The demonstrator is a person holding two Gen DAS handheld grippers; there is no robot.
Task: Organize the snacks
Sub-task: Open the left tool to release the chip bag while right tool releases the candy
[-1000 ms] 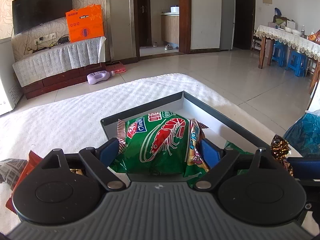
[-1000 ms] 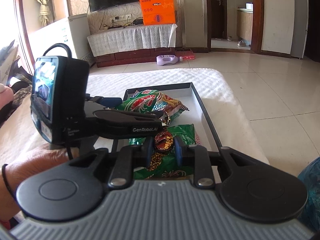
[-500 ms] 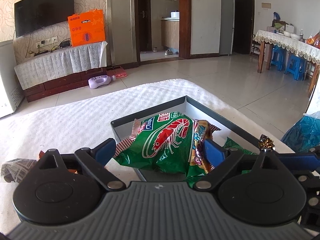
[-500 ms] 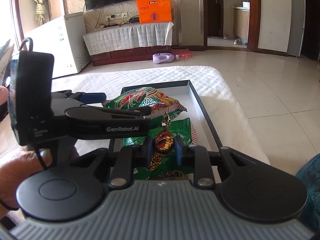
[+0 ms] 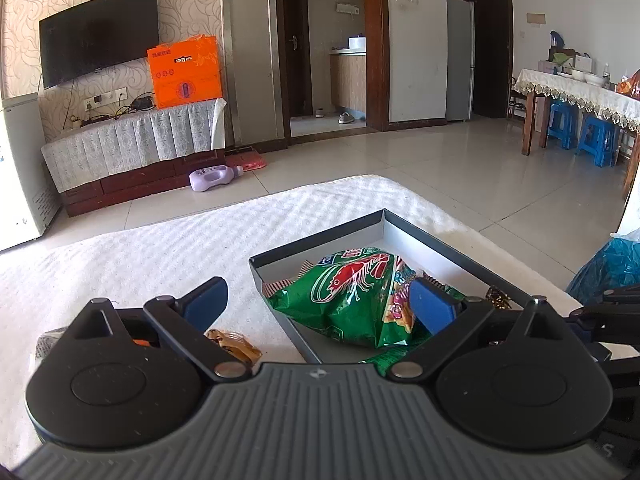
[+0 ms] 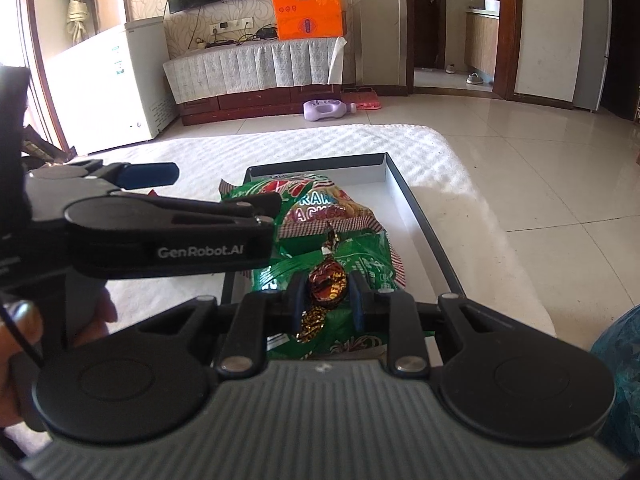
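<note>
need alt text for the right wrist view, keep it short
The right hand-held gripper is shut on a foil-wrapped candy, held over green snack bags in a shallow grey tray on a white cloth. The open left hand-held gripper reaches in from the left.

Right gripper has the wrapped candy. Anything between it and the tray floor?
Yes. The candy in the right gripper hangs over green prawn cracker bags covering the near tray floor. Bare floor shows only at the far end.
</note>
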